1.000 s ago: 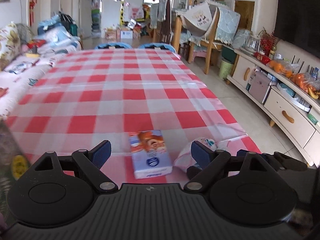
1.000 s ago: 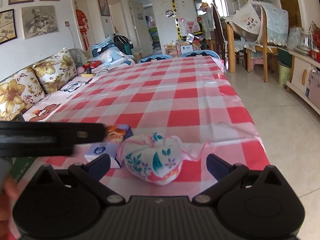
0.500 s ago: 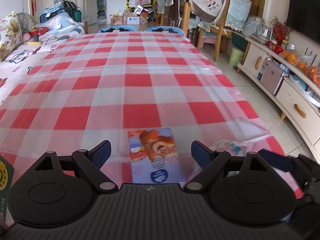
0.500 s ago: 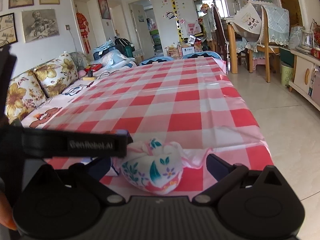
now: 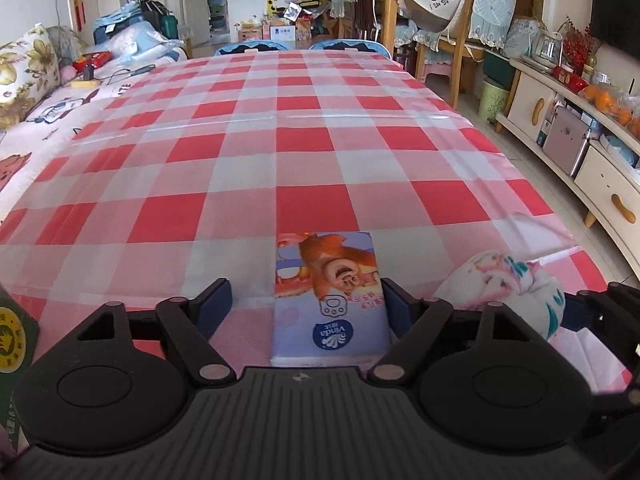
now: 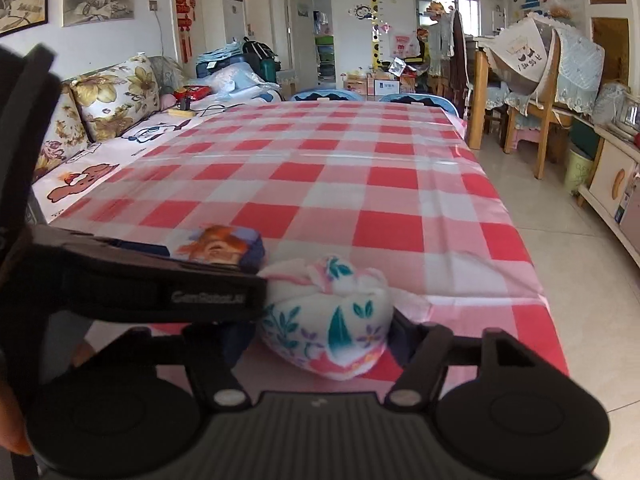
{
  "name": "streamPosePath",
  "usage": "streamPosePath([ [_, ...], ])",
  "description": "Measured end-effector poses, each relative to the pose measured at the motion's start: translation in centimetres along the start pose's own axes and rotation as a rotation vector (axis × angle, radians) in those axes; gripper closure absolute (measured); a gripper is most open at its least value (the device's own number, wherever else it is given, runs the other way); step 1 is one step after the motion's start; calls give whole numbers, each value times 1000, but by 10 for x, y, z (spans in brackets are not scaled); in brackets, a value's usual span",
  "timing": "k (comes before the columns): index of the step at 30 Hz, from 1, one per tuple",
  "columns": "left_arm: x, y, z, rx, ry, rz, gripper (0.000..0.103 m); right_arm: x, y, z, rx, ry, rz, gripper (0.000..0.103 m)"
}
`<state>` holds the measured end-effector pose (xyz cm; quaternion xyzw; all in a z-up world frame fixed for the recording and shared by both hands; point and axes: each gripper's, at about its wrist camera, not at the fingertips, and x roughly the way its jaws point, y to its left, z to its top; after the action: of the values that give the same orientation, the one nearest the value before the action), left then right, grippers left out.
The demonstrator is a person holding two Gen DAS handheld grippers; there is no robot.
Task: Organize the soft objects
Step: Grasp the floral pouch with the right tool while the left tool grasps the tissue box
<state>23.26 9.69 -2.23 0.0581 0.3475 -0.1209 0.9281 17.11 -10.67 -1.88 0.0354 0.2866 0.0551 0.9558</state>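
Long table under a red, pink and white checked plastic cloth (image 5: 304,152), landmark for everything below; both soft items parked at its near edge, likely so each tool takes one without reaching. Right of the pack, near the table's near right corner: rounded white fabric pouch with teal leaves and pink flowers, knotted on top (image 6: 326,320). Left of the pouch: flat rectangular tissue pack in lavender plastic wrap with cartoon bear print (image 5: 330,296), lying flat, long axis running away down the table. Left gripper (image 5: 306,302) pitched down over the near edge, straddling the pack, jaws closing; right pad at or against the pack's edge, left pad well clear with bare cloth between, so no grip yet. Right gripper (image 6: 320,340) pitched down at the same edge, jaws closing around the pouch; right pad touching its side, left pad hidden behind the black body of the other tool, so firm hold not confirmable. Bit of a hand at far lower left of the right wrist view.
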Motion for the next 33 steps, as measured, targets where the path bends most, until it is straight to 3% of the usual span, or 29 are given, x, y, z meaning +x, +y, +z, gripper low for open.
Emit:
streamPosePath([
  [8,-10,6,-8,13,-19,-11,26,-1,12,-2,-78,3,30,36],
  [10,-13,9,-10,10,-21,-12,36,-2,15,-3,-93,6,20,37],
  [18,-22,30,-21,0,-33,-2,38,-5,10,-6,-45,10,25,37],
  [33,-55,32,-56,-41,-72,63,38,-18,26,-19,-93,17,-30,38],
])
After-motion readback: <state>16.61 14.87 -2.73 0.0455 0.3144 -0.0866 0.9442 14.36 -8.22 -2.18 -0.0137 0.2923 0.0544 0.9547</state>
